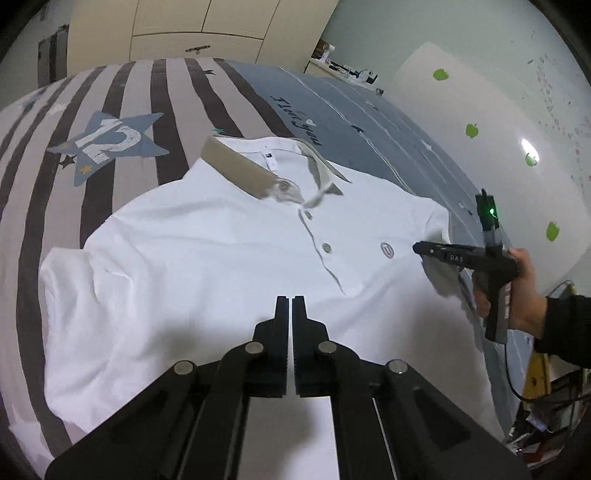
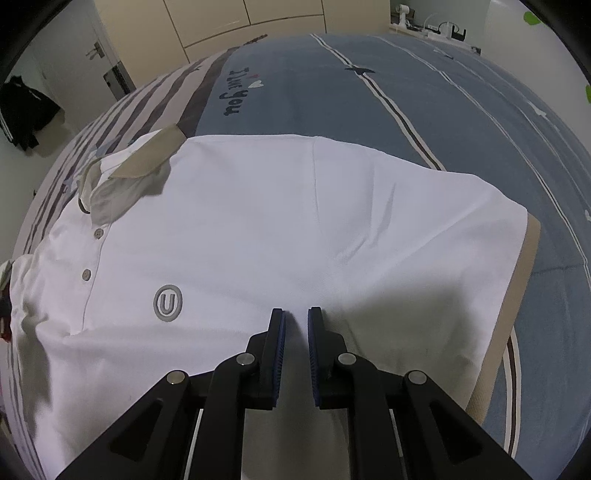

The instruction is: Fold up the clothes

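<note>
- Left gripper (image 1: 291, 301) was over the lower front of the white polo shirt (image 1: 221, 266), its two black fingers drawn together with only a thin slit between them and no cloth caught in the slit.
- Right gripper (image 2: 296, 312) hovered over the shirt's chest near the start of the sleeve, its blue-padded fingers (image 2: 277, 343) standing a little apart with bare white cloth visible in the gap; nothing was held.
- In the left wrist view the right gripper (image 1: 419, 248) appeared ahead and to the right, held by a hand (image 1: 524, 291) in a dark sleeve (image 1: 565, 325), with its tip over the shirt's edge beside the chest logo (image 1: 388, 250).
- A green light (image 1: 492, 211) glowed on the black module atop that gripper.
- The polo shirt lay front side up, spread flat on the bed cover (image 2: 332, 92), collar pointing away from the left gripper.
- The beige collar (image 1: 236, 166) was open, and two grey buttons (image 1: 327, 248) ran down the placket just ahead of the left gripper.
- Ahead and left of the right gripper sat the round grey logo (image 2: 168, 302); the placket lay further left.
- The sleeve (image 2: 424, 240) extended ahead and right of the right gripper, ending in a beige cuff band (image 2: 517, 288).
- The bed cover showed grey and dark stripes with a star patch marked 12 (image 1: 110, 142) far ahead-left of the left gripper, and a blue panel with lettering (image 2: 234, 92) beyond the shirt.
- Cream wardrobe doors (image 1: 192, 22) stood past the bed.
</note>
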{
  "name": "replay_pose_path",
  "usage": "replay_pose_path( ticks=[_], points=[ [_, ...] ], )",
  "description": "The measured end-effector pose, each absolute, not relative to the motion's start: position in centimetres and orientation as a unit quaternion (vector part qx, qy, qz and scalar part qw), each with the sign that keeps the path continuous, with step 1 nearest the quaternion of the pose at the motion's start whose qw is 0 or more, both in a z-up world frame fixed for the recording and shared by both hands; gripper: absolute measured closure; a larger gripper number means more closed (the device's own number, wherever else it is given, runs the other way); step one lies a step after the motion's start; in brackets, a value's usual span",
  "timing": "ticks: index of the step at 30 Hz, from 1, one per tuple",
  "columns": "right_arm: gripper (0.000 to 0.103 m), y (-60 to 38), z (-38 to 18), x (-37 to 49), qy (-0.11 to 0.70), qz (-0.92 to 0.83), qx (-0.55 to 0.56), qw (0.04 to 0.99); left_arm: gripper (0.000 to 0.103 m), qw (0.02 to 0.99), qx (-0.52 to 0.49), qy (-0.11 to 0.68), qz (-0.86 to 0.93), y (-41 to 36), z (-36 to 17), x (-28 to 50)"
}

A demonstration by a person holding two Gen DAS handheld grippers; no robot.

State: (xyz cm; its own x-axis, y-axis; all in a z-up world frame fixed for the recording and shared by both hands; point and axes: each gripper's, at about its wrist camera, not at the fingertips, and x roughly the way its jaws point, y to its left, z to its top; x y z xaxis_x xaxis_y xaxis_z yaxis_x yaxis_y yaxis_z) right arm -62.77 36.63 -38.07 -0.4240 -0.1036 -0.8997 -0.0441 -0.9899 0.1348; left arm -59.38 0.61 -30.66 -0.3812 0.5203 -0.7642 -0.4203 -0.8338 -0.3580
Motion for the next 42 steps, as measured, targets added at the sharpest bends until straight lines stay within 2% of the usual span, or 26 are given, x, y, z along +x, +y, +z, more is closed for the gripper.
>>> replay_pose_path(
  ticks=[2, 4, 6, 10, 13, 15, 20, 22, 23, 24, 26, 34, 37, 42],
  points=[
    [0.092, 36.8, -37.9, -62.5, -0.070, -0.841, 0.536, 0.019, 0.098, 0.250, -0.469, -0.078, 0.843, -1.0, -30.1, -59.4],
    [0.092, 36.9, -37.8, -62.4, -0.071, -0.841, 0.536, 0.021, 0.087, 0.197, -0.461, -0.098, 0.860, -4.0, -29.9, -60.0],
    [0.091, 37.0, -37.7, -62.3, -0.071, -0.841, 0.535, 0.023, 0.064, 0.135, -0.463, -0.106, 0.870, -7.1, -30.1, -61.0],
    [0.085, 37.0, -37.5, -62.0, -0.073, -0.845, 0.529, 0.033, 0.057, 0.070, -0.465, -0.132, 0.873, -11.7, -31.3, -63.6],
    [0.084, 37.1, -37.6, -61.9, -0.077, -0.845, 0.528, 0.033, 0.056, 0.040, -0.472, -0.156, 0.867, -14.0, -32.6, -65.6],
    [0.084, 37.0, -37.6, -61.8, -0.079, -0.845, 0.529, 0.032, 0.051, 0.031, -0.495, -0.181, 0.849, -15.0, -34.3, -66.8],
    [0.084, 36.9, -37.5, -61.8, -0.080, -0.845, 0.528, 0.032, 0.051, 0.057, -0.525, -0.161, 0.834, -13.4, -36.2, -68.1],
    [0.084, 37.0, -37.5, -61.8, -0.081, -0.845, 0.528, 0.033, 0.063, 0.074, -0.529, -0.144, 0.833, -12.2, -36.6, -68.4],
    [0.084, 37.0, -37.5, -61.8, -0.081, -0.845, 0.528, 0.033, 0.082, 0.083, -0.531, -0.135, 0.832, -11.6, -36.8, -68.6],
    [0.084, 37.1, -37.5, -61.7, -0.081, -0.845, 0.527, 0.034, 0.094, 0.091, -0.533, -0.127, 0.831, -11.0, -36.9, -68.7],
    [0.084, 37.3, -37.4, -61.6, -0.083, -0.845, 0.527, 0.034, 0.097, 0.095, -0.526, -0.095, 0.840, -9.6, -36.4, -68.6],
    [0.084, 38.0, -36.4, -60.9, -0.096, -0.848, 0.520, 0.037, 0.098, 0.190, -0.471, -0.085, 0.857, -0.1, -30.3, -63.0],
    [0.084, 38.4, -36.0, -60.6, -0.100, -0.849, 0.517, 0.038, 0.098, 0.249, -0.486, -0.100, 0.832, 6.7, -30.6, -60.5],
    [0.084, 39.0, -35.3, -60.3, -0.105, -0.848, 0.519, 0.034, 0.094, 0.267, -0.516, -0.072, 0.811, 12.4, -32.4, -57.8]
  ],
)
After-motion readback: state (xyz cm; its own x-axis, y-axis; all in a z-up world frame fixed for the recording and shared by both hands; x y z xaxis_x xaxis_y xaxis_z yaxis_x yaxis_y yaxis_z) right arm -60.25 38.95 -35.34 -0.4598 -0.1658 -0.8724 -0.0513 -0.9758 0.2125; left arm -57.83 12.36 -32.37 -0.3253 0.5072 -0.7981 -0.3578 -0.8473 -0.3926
